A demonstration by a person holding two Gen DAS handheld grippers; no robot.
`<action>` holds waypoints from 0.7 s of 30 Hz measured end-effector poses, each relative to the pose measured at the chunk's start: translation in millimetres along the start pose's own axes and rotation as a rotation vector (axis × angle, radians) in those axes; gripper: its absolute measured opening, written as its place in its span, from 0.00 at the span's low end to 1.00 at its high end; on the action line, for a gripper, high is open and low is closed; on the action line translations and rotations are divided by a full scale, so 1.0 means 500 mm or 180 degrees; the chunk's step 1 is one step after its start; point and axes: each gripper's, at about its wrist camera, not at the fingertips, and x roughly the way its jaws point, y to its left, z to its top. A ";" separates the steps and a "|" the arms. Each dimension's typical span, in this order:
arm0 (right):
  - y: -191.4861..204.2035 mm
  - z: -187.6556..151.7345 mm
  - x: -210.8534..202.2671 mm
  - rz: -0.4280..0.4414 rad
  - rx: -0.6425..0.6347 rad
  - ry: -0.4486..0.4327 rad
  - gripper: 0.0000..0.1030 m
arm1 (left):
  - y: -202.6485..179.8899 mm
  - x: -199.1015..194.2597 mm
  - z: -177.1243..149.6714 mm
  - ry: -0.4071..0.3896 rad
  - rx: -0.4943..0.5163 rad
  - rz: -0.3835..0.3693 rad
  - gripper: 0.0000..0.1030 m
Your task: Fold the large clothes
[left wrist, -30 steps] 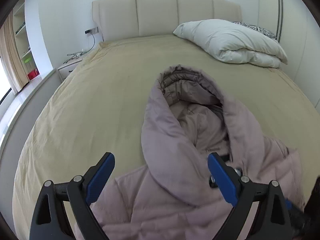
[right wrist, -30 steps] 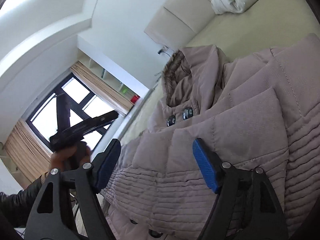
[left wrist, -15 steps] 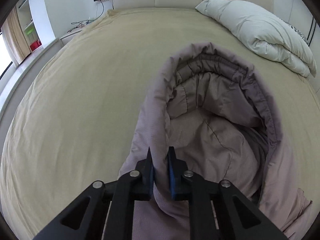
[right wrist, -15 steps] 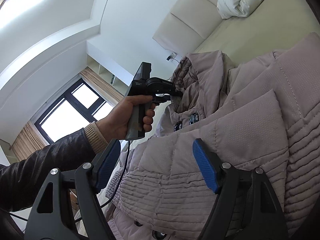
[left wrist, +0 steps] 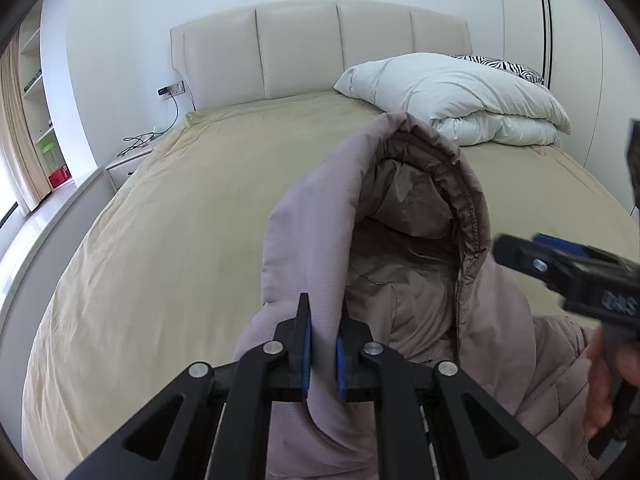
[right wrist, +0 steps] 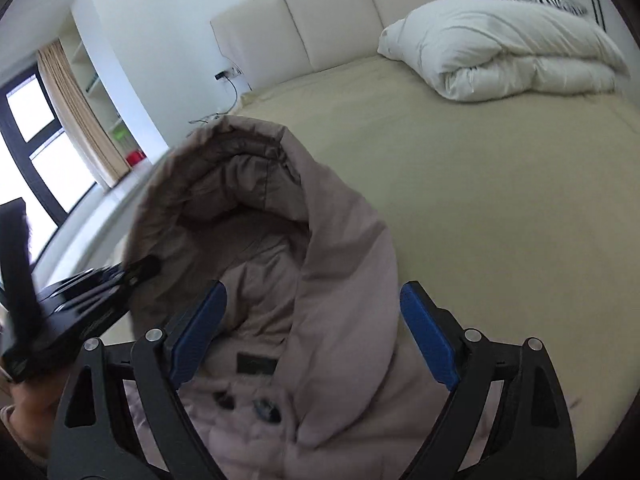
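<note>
Coat of pale mauve quilted fabric lies on a tan bed, its hood raised off the sheet and gaping toward both cameras. The left gripper has its blue pads pressed together on the hood's left edge, a fold of the outer fabric pinched between them and draping down past the black fingers. In the right wrist view the same gripper shows at the left, blurred, its tip touching that hood rim, with a hand under it at the frame's lower left. The right gripper has its jaws spread wide and opening; the hood's right side and the coat's collar lie in the gap between the blue pads, and neither pad presses on the cloth. Dark buttons sit on the coat's front just below the collar. In the left wrist view the right gripper enters from the right edge, blurred, beside the hood, with fingers on its handle. A folded white duvet rests near the padded headboard, well apart from the coat, with a zebra-striped pillow behind it.
</note>
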 end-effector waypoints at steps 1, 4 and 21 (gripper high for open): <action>0.007 0.020 0.028 0.0003 -0.0017 -0.0004 0.86 | 0.003 -0.004 -0.003 -0.0018 -0.0001 -0.0010 0.10; 0.023 0.074 0.122 -0.0403 -0.0109 0.0146 0.86 | 0.012 -0.013 -0.013 -0.0079 0.0034 -0.0028 0.10; 0.055 -0.002 -0.149 -0.0070 -0.0498 -0.0450 0.10 | 0.046 -0.266 -0.189 -0.0392 -0.0436 -0.0561 0.09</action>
